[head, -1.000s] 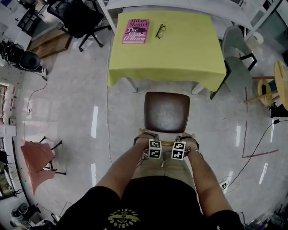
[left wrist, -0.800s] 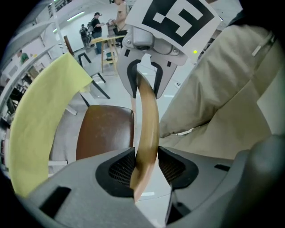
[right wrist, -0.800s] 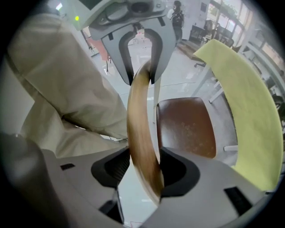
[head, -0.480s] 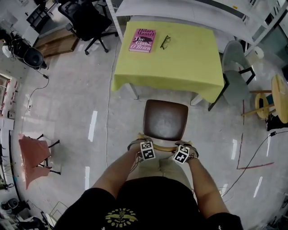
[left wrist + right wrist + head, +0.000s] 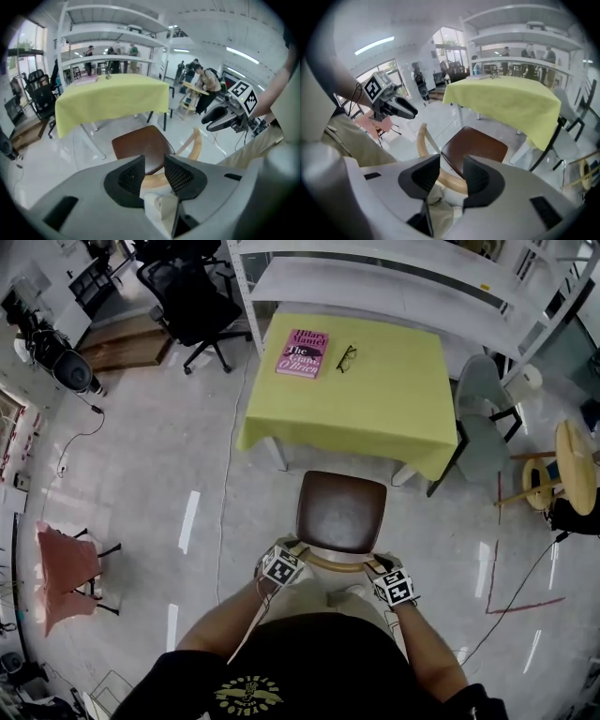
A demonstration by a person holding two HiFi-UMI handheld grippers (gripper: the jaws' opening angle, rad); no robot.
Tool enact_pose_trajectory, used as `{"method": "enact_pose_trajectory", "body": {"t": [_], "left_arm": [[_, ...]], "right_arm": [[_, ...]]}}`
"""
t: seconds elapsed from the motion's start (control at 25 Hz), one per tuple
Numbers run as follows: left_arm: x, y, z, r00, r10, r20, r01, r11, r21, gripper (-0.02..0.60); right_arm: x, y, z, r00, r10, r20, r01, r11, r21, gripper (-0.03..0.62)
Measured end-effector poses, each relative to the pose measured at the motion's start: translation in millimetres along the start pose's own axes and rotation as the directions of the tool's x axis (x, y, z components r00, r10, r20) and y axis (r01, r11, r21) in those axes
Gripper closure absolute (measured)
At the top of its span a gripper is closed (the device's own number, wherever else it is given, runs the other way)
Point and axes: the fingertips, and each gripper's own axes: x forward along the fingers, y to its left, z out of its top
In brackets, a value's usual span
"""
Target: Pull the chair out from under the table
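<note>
Chair (image 5: pixel 342 510) stands clear of the yellow surface (image 5: pixel 394 399), so the pull looks done; left gripper (image 5: pixel 284 557) and right gripper (image 5: pixel 384 573) hover at its backrest (image 5: pixel 336 562) ends, jaws apart though just narrowing, clamping nothing, probably letting go.

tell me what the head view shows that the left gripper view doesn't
Only the head view: the salmon chair on the floor at the picture's left. Only the left gripper view: the left tongs close up, with the jaws apart after just closing a little and nothing pressed between them, and people standing behind the table. Both: the yellow table and the brown chair standing just in front of it.
</note>
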Motion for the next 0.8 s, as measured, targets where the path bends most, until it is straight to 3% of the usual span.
{"method": "enact_pose_trajectory", "body": {"t": [0.2,0.36,0.56,0.8], "left_arm": [[-31.4,5.9,30.4,0.982,0.074,0.176,-0.055,0.992,-0.112,0.559],[-57.7,-3.5,56.8,0.946,0.069,0.318,-0.022,0.989,-0.147,0.572],[-78.5,3.1,85.5,0.928,0.101,0.358,-0.08,0.994,-0.071,0.572],[-121.6,13.9,137.3,0.87,0.129,0.476,-0.109,0.992,-0.068,0.572]], "right_arm": [[-25.9,-4.2,23.8,0.99,-0.078,0.115,0.069,0.995,0.078,0.573],[-40.8,-2.8,44.7,0.977,-0.096,0.19,0.068,0.987,0.149,0.583],[-55.0,2.9,83.7,0.965,-0.068,0.252,0.043,0.994,0.103,0.583],[-94.7,-1.9,141.4,0.913,-0.097,0.396,0.06,0.993,0.105,0.583]]}}
